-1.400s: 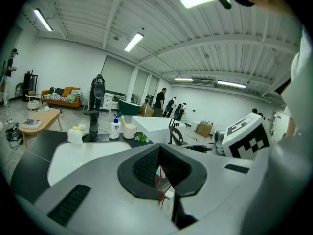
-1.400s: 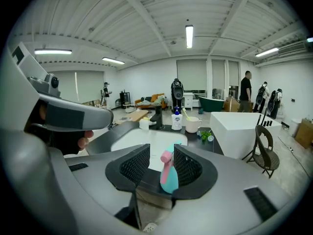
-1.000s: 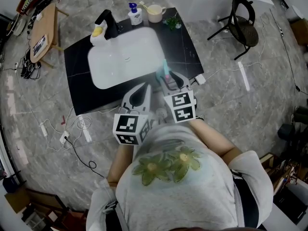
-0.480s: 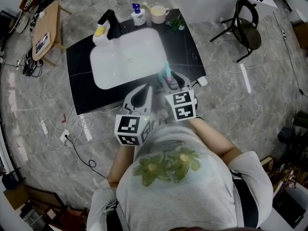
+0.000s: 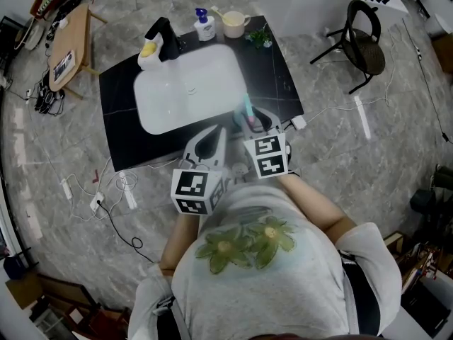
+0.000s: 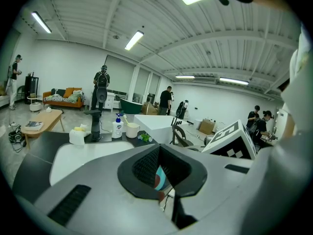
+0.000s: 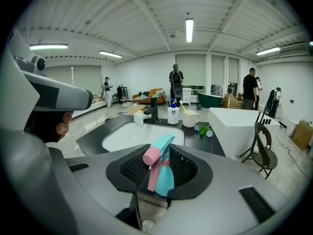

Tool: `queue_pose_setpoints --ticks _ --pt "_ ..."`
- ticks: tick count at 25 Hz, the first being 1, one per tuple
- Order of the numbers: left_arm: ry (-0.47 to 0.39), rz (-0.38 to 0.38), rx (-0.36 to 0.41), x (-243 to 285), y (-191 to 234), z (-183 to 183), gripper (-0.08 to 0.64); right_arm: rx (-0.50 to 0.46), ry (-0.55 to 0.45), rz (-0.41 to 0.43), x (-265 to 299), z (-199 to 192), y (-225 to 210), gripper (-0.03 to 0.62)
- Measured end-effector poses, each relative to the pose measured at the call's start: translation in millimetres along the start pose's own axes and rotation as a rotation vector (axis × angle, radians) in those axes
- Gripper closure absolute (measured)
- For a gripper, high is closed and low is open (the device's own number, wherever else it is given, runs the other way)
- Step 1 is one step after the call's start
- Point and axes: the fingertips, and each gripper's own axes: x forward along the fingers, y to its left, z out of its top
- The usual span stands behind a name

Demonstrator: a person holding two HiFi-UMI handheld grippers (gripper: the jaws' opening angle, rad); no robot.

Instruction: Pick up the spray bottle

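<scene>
The spray bottle [image 7: 164, 174] is teal with a pink nozzle and trigger. It stands upright between the jaws of my right gripper [image 7: 159, 176], which is shut on it. In the head view the spray bottle [image 5: 247, 109] sticks out ahead of the right gripper [image 5: 255, 121], over the near edge of the black counter [image 5: 120, 122]. My left gripper [image 5: 216, 132] is just to its left, shut with nothing in it. Through the gap in the left gripper [image 6: 160, 179] a sliver of the teal bottle shows.
A white sink basin [image 5: 152, 115] is set in the counter, with a black faucet [image 5: 164, 34] and a white and yellow item [image 5: 146, 52] behind it. A soap pump bottle [image 5: 205, 25], cup [image 5: 233, 23] and small plant [image 5: 258, 35] stand at the back. A chair [image 5: 361, 41] is on the right; cables lie on the floor.
Both grippers and the bottle keep their places over the counter's near edge. Only the head view has drifted slightly.
</scene>
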Motion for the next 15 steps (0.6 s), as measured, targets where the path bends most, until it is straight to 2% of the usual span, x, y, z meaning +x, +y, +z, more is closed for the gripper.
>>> queue_pose_setpoints --ticks 7,15 --pt "0.010 -0.012 0.005 1.5 -0.2 -2.4 0.552 -0.013 -0.013 -0.031 0.2 0.1 -7.5 0.515" --pt "0.017 -0.024 0.003 4.0 -1.9 -3.5 0.552 -0.029 -0.027 -0.022 -1.3 0.8 -8.5 0.520"
